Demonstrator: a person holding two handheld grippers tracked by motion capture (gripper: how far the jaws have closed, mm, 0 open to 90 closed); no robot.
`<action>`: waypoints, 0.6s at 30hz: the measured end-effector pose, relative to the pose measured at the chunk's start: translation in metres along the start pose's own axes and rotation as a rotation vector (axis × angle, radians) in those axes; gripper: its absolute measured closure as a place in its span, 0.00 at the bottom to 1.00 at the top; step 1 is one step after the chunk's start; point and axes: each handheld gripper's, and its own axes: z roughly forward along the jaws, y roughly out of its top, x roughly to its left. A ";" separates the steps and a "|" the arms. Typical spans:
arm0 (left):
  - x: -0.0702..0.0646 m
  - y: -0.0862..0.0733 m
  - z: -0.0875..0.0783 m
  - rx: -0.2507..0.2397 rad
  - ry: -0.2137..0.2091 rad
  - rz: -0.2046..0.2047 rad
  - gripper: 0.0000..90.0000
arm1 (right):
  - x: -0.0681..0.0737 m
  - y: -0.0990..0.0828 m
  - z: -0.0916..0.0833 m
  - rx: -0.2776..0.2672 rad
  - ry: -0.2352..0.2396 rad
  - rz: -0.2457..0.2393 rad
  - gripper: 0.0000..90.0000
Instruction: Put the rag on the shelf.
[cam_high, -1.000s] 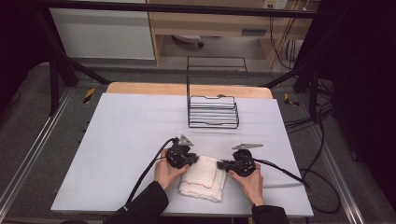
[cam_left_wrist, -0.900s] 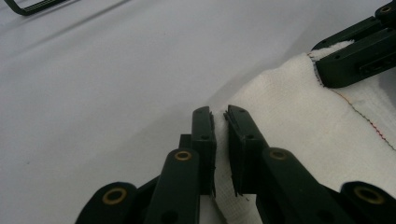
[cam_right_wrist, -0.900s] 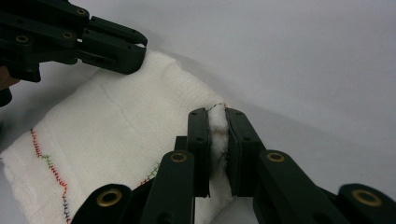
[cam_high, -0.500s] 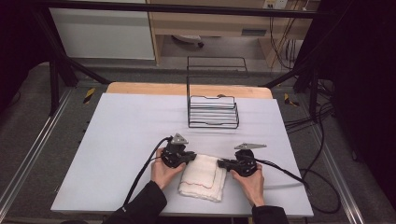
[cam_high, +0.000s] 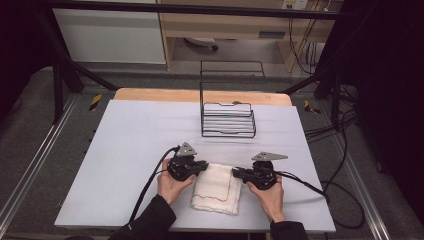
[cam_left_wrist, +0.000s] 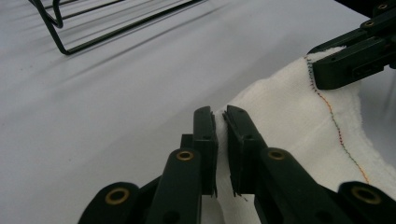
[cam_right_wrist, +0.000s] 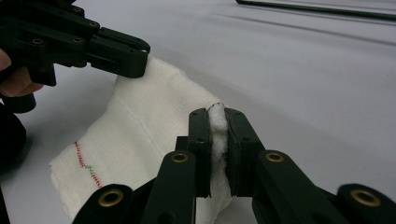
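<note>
We see the white towel (cam_high: 216, 187) lying at the bench's (cam_high: 125, 150) 6 o'clock edge, with the wire rack (cam_high: 227, 120) at 12 o'clock. Our left claw (cam_left_wrist: 221, 135) pinches one towel corner and our right claw (cam_right_wrist: 217, 135) pinches another. Up close we see colored stitching (cam_left_wrist: 334, 126) on the towel, and no words anywhere.

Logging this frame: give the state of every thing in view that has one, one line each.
Left gripper: shut on the towel's corner.
Right gripper: shut on the towel's other far corner.
White towel: folded, lying on the table, far edge pinched at both corners.
Black wire rack: upright, empty, apart from the towel.
Table: covered with a white sheet.
</note>
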 end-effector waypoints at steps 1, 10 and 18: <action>0.000 0.000 -0.002 -0.007 0.000 0.001 0.92 | 0.001 0.000 -0.001 -0.003 0.001 -0.003 0.91; -0.005 0.003 -0.015 -0.059 -0.007 0.012 0.92 | 0.007 0.006 -0.009 -0.041 -0.004 -0.041 0.91; -0.008 0.007 -0.026 -0.104 0.001 0.024 0.92 | 0.014 0.012 -0.015 -0.077 -0.018 -0.085 0.91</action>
